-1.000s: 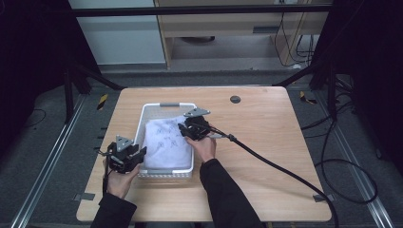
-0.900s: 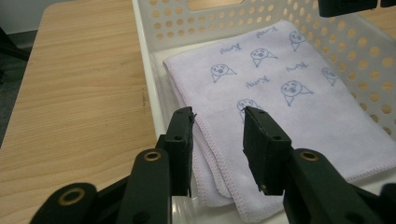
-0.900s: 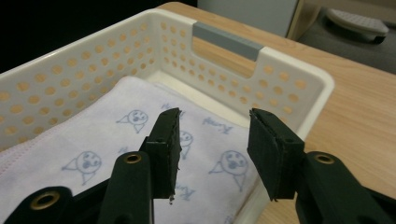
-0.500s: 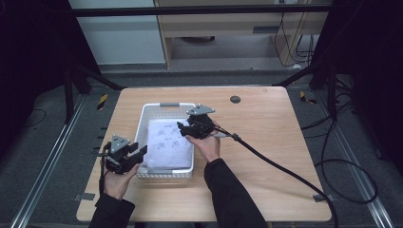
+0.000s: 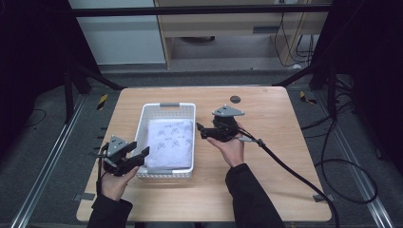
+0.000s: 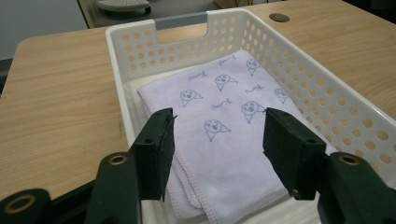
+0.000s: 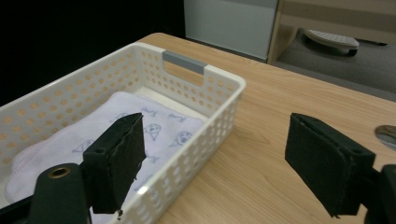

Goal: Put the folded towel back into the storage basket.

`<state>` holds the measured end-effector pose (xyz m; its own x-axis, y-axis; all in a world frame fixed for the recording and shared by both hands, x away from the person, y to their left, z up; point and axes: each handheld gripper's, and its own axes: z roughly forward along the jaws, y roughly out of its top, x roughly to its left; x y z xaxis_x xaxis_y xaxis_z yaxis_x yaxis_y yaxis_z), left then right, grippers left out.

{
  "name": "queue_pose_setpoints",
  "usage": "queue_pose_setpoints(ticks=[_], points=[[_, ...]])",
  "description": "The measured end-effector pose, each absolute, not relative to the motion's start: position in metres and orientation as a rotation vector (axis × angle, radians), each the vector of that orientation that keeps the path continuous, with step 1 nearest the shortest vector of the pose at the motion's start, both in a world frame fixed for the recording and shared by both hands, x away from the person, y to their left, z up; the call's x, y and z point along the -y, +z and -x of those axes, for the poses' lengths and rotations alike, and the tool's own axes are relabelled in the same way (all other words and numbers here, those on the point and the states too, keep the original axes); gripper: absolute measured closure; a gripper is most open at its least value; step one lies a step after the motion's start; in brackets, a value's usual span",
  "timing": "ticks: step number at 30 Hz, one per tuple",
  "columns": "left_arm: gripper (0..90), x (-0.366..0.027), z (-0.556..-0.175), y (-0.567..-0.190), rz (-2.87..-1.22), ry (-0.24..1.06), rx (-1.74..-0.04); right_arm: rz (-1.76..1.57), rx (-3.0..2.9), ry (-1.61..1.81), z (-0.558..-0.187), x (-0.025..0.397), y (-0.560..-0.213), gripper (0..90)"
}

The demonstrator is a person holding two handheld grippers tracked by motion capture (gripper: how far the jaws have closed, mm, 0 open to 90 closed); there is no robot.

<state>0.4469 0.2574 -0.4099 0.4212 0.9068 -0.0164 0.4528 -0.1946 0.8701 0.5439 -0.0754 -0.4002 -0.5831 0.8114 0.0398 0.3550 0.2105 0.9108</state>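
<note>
right now your left gripper sits at the near left corner of the white perforated plastic basket, its jaws spread apart with nothing between them, pointing over the basket's near rim. inside the basket lies the folded lilac cloth printed with small faces, flat on the bottom and reaching close to the near wall. your right gripper hangs just beside the basket's right wall, above the wooden desk, jaws wide apart and holding nothing. from the right gripper view, one jaw stands over the basket's rim and the other over bare desk.
</note>
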Motion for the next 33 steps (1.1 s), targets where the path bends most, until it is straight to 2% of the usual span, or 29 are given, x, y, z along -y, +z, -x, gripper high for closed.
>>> queue_pose_setpoints(ticks=[16,21,33], points=[[36.1,-0.26,-0.437,-0.408,-1.817,0.675,-1.116,-1.149,-1.966,1.389,-0.508,0.151,-0.401,15.5],[34.6,-0.263,-0.434,-0.41,-1.82,0.679,-1.111,-1.188,-1.935,1.381,-0.494,0.181,-0.411,13.0],[34.2,-0.279,-0.421,-0.416,-1.796,0.706,-1.111,-1.225,-1.907,1.361,-0.471,0.224,-0.432,11.2]])
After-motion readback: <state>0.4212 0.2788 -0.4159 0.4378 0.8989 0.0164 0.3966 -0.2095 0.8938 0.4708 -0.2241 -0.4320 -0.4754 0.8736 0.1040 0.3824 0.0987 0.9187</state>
